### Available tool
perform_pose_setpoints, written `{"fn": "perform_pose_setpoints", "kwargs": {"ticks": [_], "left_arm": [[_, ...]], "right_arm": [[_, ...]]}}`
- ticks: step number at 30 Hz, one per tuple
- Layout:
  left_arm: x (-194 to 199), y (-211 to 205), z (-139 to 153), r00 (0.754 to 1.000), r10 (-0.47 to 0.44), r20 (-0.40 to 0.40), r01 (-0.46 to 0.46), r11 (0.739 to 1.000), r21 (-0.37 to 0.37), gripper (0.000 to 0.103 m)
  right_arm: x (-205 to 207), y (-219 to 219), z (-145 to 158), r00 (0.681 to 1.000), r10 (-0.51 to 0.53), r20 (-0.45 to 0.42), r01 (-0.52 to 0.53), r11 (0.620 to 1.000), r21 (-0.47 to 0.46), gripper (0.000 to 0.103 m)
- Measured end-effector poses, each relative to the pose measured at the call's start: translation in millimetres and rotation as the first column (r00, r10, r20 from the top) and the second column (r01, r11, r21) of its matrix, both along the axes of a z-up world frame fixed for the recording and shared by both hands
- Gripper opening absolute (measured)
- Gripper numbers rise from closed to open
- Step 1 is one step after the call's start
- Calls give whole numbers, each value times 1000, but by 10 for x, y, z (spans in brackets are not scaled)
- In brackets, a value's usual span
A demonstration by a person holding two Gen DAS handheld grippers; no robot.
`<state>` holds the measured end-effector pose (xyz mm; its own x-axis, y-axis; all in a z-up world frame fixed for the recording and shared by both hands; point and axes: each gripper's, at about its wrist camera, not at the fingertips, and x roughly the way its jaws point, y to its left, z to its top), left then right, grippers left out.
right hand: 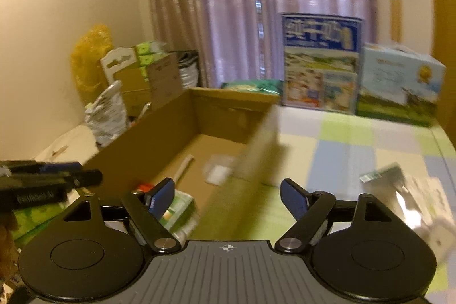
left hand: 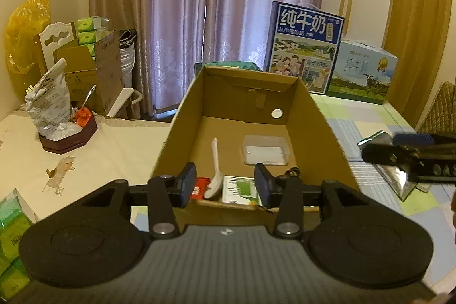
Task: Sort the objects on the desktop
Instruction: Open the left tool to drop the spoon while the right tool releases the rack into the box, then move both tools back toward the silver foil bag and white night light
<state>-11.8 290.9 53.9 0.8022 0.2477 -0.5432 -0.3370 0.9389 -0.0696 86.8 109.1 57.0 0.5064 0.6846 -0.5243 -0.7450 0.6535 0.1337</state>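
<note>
An open cardboard box [left hand: 327,133] stands on the table in front of my left gripper [left hand: 225,185]. Inside lie a white spoon [left hand: 215,170], a clear plastic case [left hand: 265,150], a red packet [left hand: 199,187] and a green-and-white pack [left hand: 239,190]. The left gripper is open over the box's near wall with nothing between its fingers. A silver foil packet [left hand: 394,178] lies right of the box, with the right gripper [left hand: 413,158] just above it. In the blurred right wrist view, my right gripper [right hand: 228,198] is open and empty over the box's right wall [right hand: 256,161]; the foil packet [right hand: 393,184] lies to its right.
Two milk cartons [left hand: 305,47] [left hand: 362,70] stand at the back right. A dark hexagonal box [left hand: 68,137] holding a crumpled bag sits back left. Green tissue packs [left hand: 11,232] lie at the near left. Curtains hang behind, and a chequered cloth [right hand: 342,138] covers the table's right side.
</note>
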Motion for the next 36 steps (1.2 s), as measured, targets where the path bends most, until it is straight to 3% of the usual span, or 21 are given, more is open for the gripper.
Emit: {"fn": "perform_pose_setpoints", "kwargs": {"ticks": [7,11,18,22,28,36], "left_arm": [[-91,-310,89,999,-32,40,32,999,3,55],[-102,-573,145,996,-81,47,80,997,21,67],[31,-1105,106,981,-192,39,193,981,-14,84],[133,-1362,49,970,-243,25,244,969,-47,88],[278,-1615,-38,954,-300,-16,298,952,-74,94],[638,-1849,-182,929,-356,-101,343,931,-126,96]], "right_arm": [[-35,-744,-229,988,-134,-71,130,990,-58,89],[-38,-1151,-345,975,-203,-89,195,976,-93,91],[-43,-1719,-423,952,-291,-95,281,953,-112,96],[-34,-1929,-446,940,-328,-97,317,942,-113,98],[13,-2135,-511,933,-351,-82,339,932,-127,99],[309,-2286,-585,963,-268,-17,259,943,-207,100]]}}
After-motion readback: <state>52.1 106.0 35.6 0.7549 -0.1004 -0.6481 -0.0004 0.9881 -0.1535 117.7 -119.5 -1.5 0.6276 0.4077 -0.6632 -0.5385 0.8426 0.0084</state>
